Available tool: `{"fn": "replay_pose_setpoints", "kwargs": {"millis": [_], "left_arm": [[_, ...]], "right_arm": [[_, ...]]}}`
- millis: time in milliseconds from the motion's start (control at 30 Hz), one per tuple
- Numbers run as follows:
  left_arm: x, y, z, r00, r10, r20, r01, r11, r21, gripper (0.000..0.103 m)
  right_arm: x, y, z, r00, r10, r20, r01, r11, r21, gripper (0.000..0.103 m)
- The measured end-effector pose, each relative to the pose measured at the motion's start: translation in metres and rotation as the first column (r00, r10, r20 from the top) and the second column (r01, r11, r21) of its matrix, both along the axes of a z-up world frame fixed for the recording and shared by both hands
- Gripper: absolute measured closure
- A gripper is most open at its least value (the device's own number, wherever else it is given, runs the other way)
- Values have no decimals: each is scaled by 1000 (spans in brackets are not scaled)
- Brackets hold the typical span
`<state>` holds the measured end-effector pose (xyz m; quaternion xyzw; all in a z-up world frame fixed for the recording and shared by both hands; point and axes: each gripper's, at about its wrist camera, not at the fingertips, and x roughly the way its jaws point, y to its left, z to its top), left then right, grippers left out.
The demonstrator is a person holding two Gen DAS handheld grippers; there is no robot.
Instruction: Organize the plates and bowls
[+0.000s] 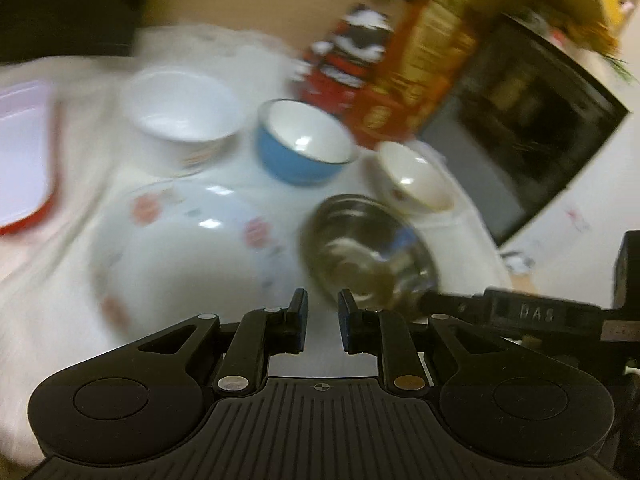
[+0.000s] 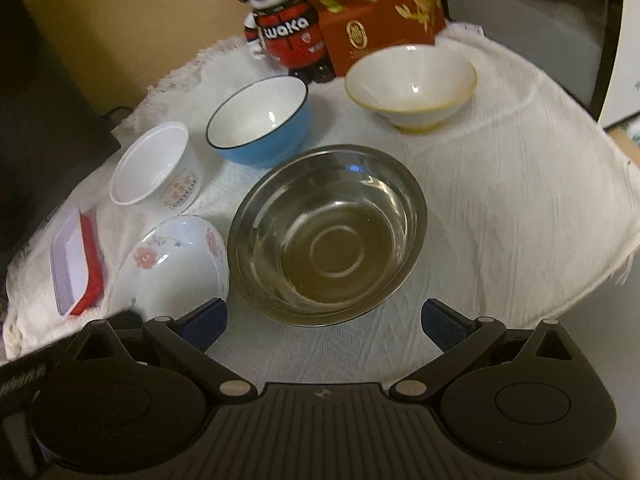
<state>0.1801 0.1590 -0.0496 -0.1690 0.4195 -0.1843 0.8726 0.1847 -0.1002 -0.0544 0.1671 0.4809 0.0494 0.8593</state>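
Several empty bowls stand on a white cloth [image 2: 520, 200]. A steel bowl [image 2: 328, 236] sits right in front of my right gripper [image 2: 324, 320], whose fingers are spread wide and open, touching nothing. Behind it are a blue bowl [image 2: 260, 120], a cream bowl with a yellow rim [image 2: 412, 84] and a white plastic bowl [image 2: 156, 168]. A floral bowl [image 2: 172, 268] lies by the left blue pad. The left wrist view is blurred. My left gripper [image 1: 323, 312] hovers between the floral bowl [image 1: 188, 248] and the steel bowl [image 1: 368, 248], pads a narrow gap apart and empty.
A red-and-white rectangular dish [image 2: 76, 264] lies at the cloth's left edge. A bear figurine [image 2: 280, 20] and an orange box [image 2: 372, 8] stand at the back. A black appliance [image 1: 528, 128] sits at the far right. The cloth drops off the table at right.
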Motion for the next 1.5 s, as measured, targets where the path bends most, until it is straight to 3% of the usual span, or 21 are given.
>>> {"fn": "replay_pose_setpoints", "kwargs": {"millis": [133,267,367,433,500,567,700,800,933,1033,1167,1267,1367,1500], "left_arm": [[43,-15,-15,997,-40,-68,38,999,-32,84],[67,-33,-27,998,23,-63,-19,999,50,84],[80,-44,-34,988,129,-86,-121,988,99,84],[84,-52,-37,982,160,-105,-150,984,98,84],[89,-64,-41,982,157,-105,-138,975,173,82],[94,-71,-45,970,218,-110,-188,954,232,81],[98,-80,-52,951,269,-153,-233,948,215,81],[99,-84,-56,941,278,-195,-243,952,186,69],[99,-85,-61,934,257,-248,-228,964,137,70],[94,-85,-65,935,214,-283,-195,976,94,70],[88,-102,-73,938,83,-337,-59,995,82,71],[86,-109,-72,942,13,-336,5,999,53,71],[87,-97,-66,953,37,-299,-25,999,45,72],[97,-79,-64,963,88,-256,-81,996,40,72]], "right_arm": [[13,-17,-14,999,6,-33,-5,1000,29,0],[46,-45,-36,996,50,-68,-44,995,84,0],[75,-64,-55,988,113,-108,-98,987,129,0],[91,-72,-65,978,164,-126,-140,974,178,0],[105,-78,-73,968,214,-128,-189,965,181,0],[115,-83,-79,961,237,-142,-211,961,179,0],[123,-85,-81,933,338,-120,-313,931,188,0],[121,-81,-81,919,380,-104,-360,917,172,0],[120,-93,-84,948,307,-88,-277,927,252,0],[121,-99,-86,952,289,-101,-249,922,296,0],[118,-83,-84,935,347,-78,-322,920,225,0],[116,-81,-78,950,305,-71,-287,937,198,0],[110,-81,-61,970,241,17,-241,963,117,0],[113,-73,-51,975,215,63,-214,977,-22,2]]}}
